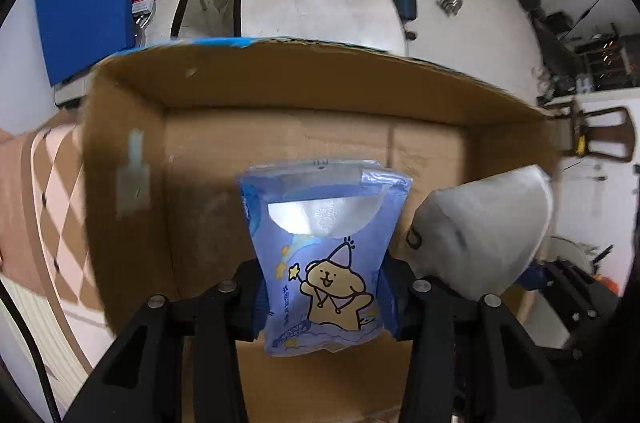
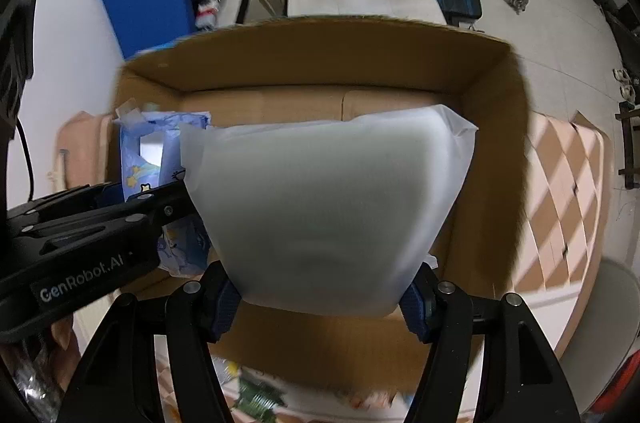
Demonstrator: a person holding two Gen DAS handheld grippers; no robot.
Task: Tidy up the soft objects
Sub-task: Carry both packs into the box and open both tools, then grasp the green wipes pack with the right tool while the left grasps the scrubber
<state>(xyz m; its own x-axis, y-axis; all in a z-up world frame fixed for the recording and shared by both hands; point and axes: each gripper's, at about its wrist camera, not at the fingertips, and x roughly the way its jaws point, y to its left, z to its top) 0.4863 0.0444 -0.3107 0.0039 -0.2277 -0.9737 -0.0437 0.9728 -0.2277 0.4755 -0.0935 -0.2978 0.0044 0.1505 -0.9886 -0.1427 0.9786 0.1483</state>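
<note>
Left gripper point(image 1: 324, 297) clenched on blue tissue pack point(image 1: 324, 243), right gripper point(image 2: 320, 293) clamped on white foam pad point(image 2: 328, 207). Both poised over open cardboard box point(image 1: 280, 91), likely for drop-in. Box floor bare where visible. Both squeezed low, tops free to go in first.

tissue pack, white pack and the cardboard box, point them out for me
tissue pack point(image 1: 324, 263): left wrist view, on the printed bear front.
white pack point(image 2: 328, 207): right wrist view, on its frosted front face.
cardboard box point(image 1: 304, 83): left wrist view, on the inner far wall.
</note>
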